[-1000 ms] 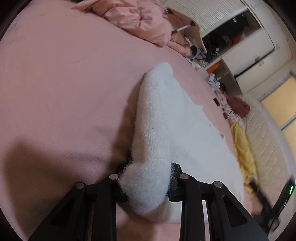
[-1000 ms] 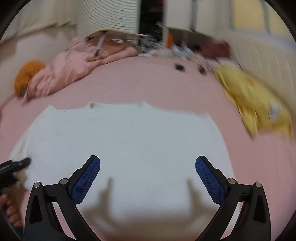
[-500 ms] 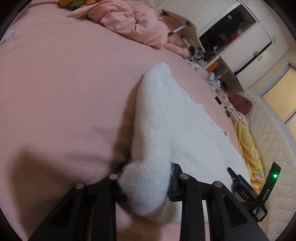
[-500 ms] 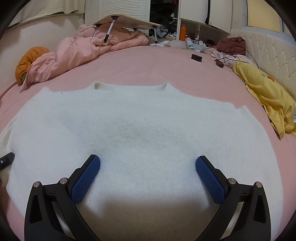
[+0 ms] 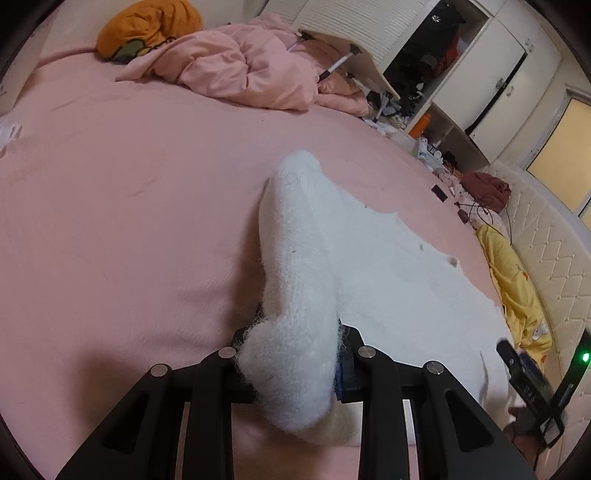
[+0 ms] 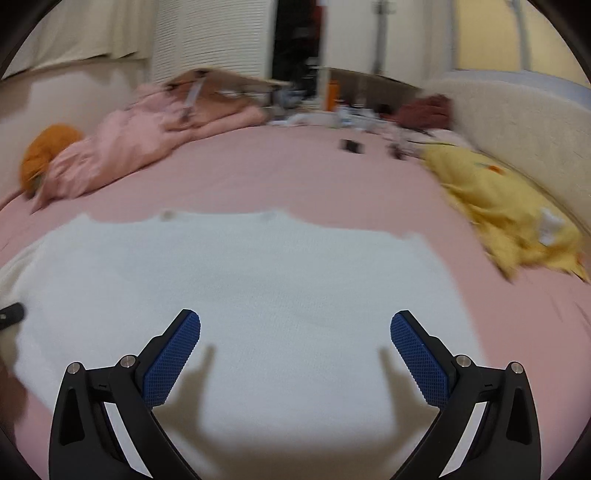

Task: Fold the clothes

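Note:
A white fuzzy knit sweater [image 6: 258, 295] lies spread flat on the pink bed. In the left wrist view its body [image 5: 399, 288] spreads to the right. My left gripper [image 5: 295, 365] is shut on the sweater's left sleeve [image 5: 295, 258], bunched between the jaws and lifted slightly off the sheet. My right gripper [image 6: 295, 350] is open and empty, hovering above the sweater's lower middle, its blue pads [image 6: 173, 354] wide apart. The right gripper's tool also shows at the left wrist view's right edge [image 5: 532, 384].
A crumpled pink duvet [image 5: 240, 70] and an orange cushion [image 5: 147, 26] lie at the far side. A yellow garment [image 6: 509, 214] lies at the right by the quilted headboard [image 5: 546, 236]. Small clutter and a phone [image 6: 351, 146] sit at the far edge.
The right gripper has pulled back and up above the sweater, its view now blurred by motion. The left gripper keeps its hold on the sleeve while its view has tilted up.

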`<state>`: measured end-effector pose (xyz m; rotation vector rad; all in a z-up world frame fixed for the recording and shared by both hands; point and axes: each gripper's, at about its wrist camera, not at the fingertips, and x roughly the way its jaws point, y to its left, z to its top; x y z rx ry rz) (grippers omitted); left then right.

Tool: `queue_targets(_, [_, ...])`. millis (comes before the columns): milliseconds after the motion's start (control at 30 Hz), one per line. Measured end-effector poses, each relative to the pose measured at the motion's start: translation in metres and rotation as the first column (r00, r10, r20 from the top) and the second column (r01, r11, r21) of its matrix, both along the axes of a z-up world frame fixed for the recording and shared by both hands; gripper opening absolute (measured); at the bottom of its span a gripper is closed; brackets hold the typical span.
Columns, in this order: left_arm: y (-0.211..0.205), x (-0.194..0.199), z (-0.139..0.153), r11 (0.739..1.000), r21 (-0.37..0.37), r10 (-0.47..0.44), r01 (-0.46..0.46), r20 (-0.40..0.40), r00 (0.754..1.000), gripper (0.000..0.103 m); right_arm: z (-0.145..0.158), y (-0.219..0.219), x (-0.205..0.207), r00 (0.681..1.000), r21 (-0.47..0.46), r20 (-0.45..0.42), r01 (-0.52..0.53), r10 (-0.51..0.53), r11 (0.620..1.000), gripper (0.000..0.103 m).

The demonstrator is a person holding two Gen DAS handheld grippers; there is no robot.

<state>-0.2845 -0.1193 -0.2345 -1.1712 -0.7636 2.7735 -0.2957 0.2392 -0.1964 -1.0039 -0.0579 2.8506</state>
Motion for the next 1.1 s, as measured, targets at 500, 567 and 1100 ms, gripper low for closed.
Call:
queue_targets(500, [0.091, -0.007, 0.109, 0.955, -0.268, -0.171, 0.127, -0.148, 0.974, 0.026, -0.008, 0.052, 0.029, 0.999, -0.188, 0.039, 0.023, -0.016, 0.982, 0.103])
queue_targets(567, [0.115, -0.008, 0.122, 0.940, -0.303, -0.216, 0.156, -0.175, 0.961, 0.026, -0.004, 0.065, 0.046, 0.999, -0.180, 0.037, 0.032, -0.025, 0.983, 0.103])
queue_targets(1100, [0.381, 0.029, 0.072, 0.591, -0.620, -0.687, 0.516, -0.051, 0.725, 0.023, 0.026, 0.217, 0.100, 0.949, -0.352, -0.046, 0.276, -0.311, 0.895, 0.103])
